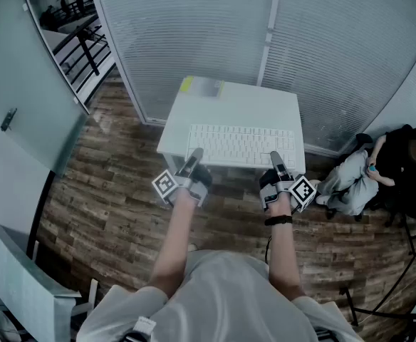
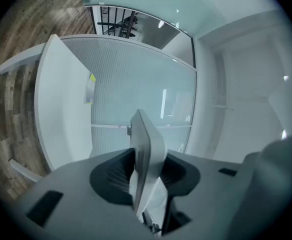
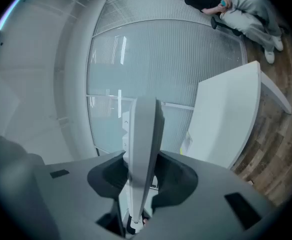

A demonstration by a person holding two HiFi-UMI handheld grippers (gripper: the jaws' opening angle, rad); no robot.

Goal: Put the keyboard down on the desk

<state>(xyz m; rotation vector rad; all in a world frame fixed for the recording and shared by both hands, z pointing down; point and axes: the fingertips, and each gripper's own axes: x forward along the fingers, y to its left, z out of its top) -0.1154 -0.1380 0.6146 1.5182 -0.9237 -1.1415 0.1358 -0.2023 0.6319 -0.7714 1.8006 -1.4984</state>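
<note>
Left hand-held gripper (image 1: 194,157) and right hand-held gripper (image 1: 274,158) both clamp the keyboard (image 1: 241,145) along its near edge.

Person: light grey short-sleeved T-shirt (image 1: 222,291); black wristband (image 1: 278,220) on the right wrist. Left gripper (image 1: 193,159) and right gripper (image 1: 274,161): grey bodies, each carrying a cube (image 1: 304,189) with black-and-white square markers. Jaws: dark, ribbed inner faces in smooth grey housing.

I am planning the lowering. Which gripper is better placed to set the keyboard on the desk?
Neither alone, probably: the left gripper and the right gripper each clamp the keyboard at its near edge, one per end, over the desk. Lower both together.
</note>
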